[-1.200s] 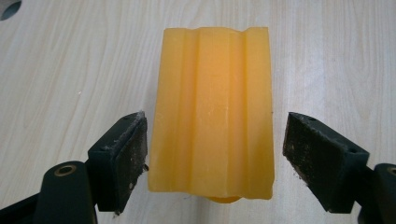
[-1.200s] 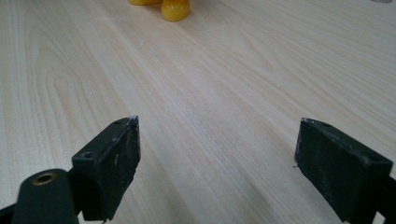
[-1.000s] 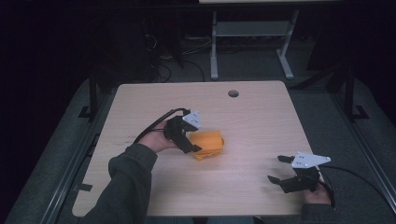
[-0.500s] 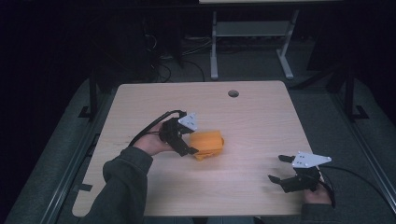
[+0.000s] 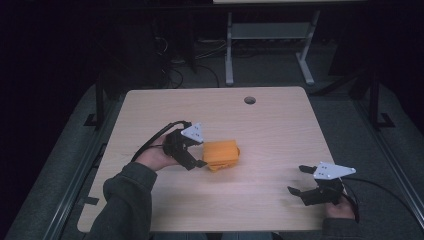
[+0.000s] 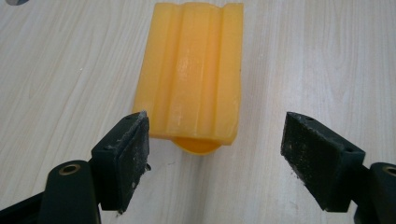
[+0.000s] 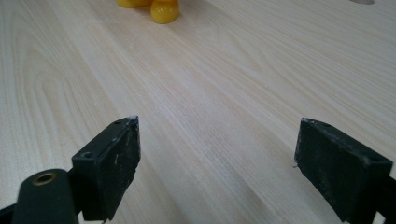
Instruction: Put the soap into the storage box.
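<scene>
Orange ridged block (image 5: pixel 221 154) mid-table (image 5: pixel 270 125), just beyond left tool (image 5: pixel 197 154), jaws wide, empty. Right tool (image 5: pixel 300 180) near front right edge, wide open, empty. Round hole (image 5: pixel 249 100) at table's far side.

Our left hand-held gripper (image 5: pixel 196 154) black with a grey three-cornered plate, black cable trailing, our right hand-held gripper (image 5: pixel 301 180) likewise, square black jaw pads scuffed pale, brass-ringed holes, dark grey-green sleeve (image 5: pixel 124 200)
</scene>
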A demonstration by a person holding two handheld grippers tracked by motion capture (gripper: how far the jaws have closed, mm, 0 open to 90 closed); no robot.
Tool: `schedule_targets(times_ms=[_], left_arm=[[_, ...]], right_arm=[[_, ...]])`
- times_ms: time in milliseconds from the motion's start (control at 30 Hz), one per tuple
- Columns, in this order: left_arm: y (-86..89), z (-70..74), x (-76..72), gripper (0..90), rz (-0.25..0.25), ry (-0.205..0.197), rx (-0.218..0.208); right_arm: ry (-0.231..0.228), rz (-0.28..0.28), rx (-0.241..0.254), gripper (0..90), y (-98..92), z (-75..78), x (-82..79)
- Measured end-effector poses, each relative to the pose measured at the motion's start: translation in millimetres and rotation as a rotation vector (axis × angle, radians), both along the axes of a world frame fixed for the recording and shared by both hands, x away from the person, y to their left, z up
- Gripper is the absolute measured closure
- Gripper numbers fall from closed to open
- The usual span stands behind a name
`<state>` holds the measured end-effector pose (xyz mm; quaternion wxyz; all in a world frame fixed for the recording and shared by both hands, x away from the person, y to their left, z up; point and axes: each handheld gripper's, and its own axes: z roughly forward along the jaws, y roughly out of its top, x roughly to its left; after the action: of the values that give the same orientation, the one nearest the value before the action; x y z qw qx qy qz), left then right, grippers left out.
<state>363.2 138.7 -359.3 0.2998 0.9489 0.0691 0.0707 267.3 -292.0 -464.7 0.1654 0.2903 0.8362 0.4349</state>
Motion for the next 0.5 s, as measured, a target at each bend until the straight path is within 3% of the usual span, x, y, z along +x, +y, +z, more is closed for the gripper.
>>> schedule_targets(times_ms=[133,233,500], left_arm=[[5.2,-2.0,-3.7,22.9,0.014,0.007,-0.014],[6.9,-1.7,-5.2,22.7,0.016,0.012,0.002],[10.6,2.6,-13.6,22.6,-0.004,-0.008,-0.002]], right_arm=[[0.001,-0.001,0.000,13.7,0.5,0.0,0.2],[-0.001,-0.003,-0.001,13.7,0.9,0.0,0.3],[-0.002,-0.015,0.003,13.7,-0.3,0.0,0.3]])
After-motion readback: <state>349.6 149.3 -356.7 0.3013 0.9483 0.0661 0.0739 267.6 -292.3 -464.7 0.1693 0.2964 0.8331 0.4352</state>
